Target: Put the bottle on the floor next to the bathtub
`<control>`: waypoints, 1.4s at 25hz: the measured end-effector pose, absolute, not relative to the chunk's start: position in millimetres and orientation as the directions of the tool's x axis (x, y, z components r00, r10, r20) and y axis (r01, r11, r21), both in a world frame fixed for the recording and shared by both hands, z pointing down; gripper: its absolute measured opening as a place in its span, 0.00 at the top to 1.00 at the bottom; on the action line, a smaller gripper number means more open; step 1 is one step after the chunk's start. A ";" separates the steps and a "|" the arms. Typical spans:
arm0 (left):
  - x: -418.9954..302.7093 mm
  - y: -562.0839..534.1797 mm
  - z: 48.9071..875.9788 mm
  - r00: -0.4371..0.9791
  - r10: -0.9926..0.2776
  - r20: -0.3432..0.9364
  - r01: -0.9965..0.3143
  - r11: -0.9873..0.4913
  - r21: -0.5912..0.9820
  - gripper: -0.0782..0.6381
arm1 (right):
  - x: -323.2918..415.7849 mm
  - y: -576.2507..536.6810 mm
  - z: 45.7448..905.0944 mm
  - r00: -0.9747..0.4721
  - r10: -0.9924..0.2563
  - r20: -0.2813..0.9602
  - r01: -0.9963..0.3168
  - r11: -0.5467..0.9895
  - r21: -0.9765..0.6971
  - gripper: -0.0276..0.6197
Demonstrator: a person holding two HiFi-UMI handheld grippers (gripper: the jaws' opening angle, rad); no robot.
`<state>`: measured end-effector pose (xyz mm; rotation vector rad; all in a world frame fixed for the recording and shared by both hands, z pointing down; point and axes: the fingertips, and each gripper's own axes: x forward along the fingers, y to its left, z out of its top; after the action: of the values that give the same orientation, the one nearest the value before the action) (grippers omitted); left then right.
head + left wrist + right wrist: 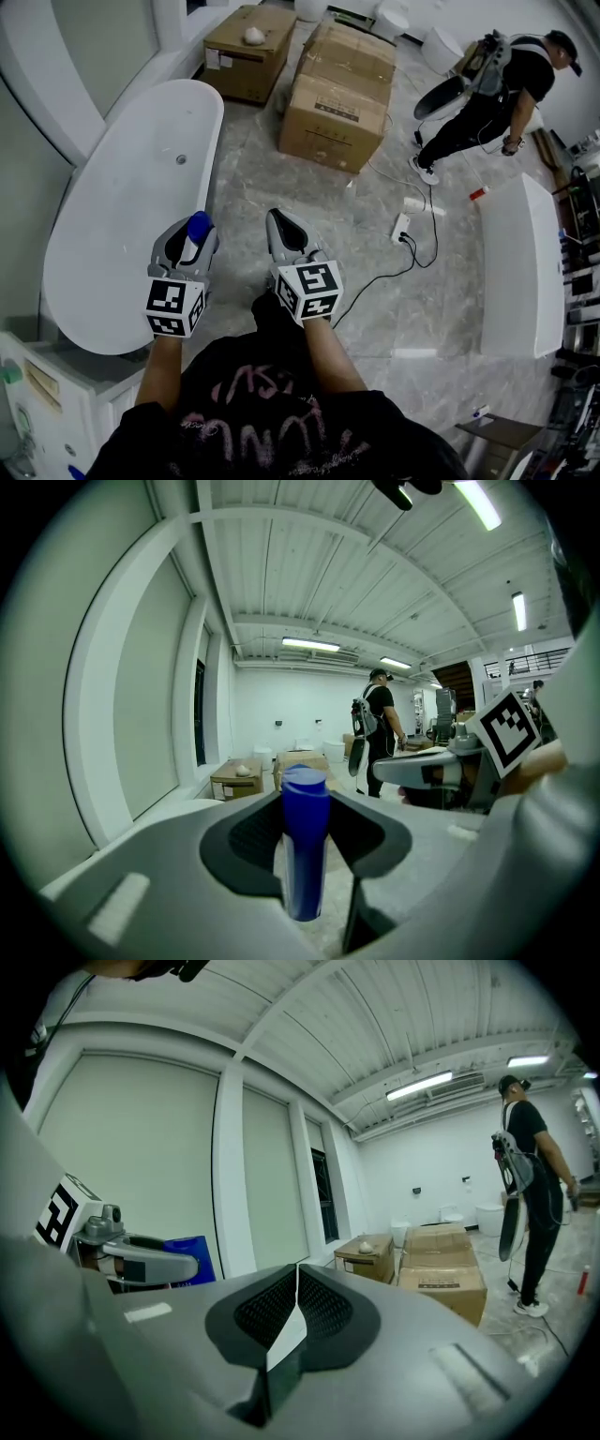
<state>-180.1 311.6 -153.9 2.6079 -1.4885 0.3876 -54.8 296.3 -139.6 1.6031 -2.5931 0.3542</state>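
Note:
A blue bottle stands upright between the jaws of my left gripper, which is shut on it. In the head view the bottle's blue cap pokes out over the right rim of the white bathtub. My right gripper is held beside the left one, above the marble floor; its jaws are shut with nothing between them. From the right gripper view the bottle shows as a blue patch behind the left gripper.
Cardboard boxes stand on the floor beyond the tub. A person bends over at the far right. A power strip with cable lies on the floor, and a long white counter runs along the right.

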 end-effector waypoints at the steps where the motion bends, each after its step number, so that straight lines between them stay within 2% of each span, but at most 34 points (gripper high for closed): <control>1: -177.7 301.7 -151.7 0.482 -0.829 0.283 -0.860 -0.509 -0.026 0.68 | -51.2 285.8 -138.3 -0.454 -0.872 0.185 -0.889 0.429 -0.159 0.93; 23: -93.9 103.0 -127.3 0.429 -0.814 0.392 -0.875 -0.482 -0.044 0.68 | 36.6 84.9 -102.0 -0.511 -0.819 0.261 -0.857 0.465 -0.219 0.93; 35: -67.4 62.6 -106.1 0.401 -0.798 0.450 -0.879 -0.473 -0.055 0.68 | 55.6 47.0 -75.3 -0.545 -0.782 0.303 -0.836 0.480 -0.265 0.93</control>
<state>-67.4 62.6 -106.1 2.4639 -1.4943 0.6296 55.6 47.0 -75.3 1.4191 -2.5794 0.5819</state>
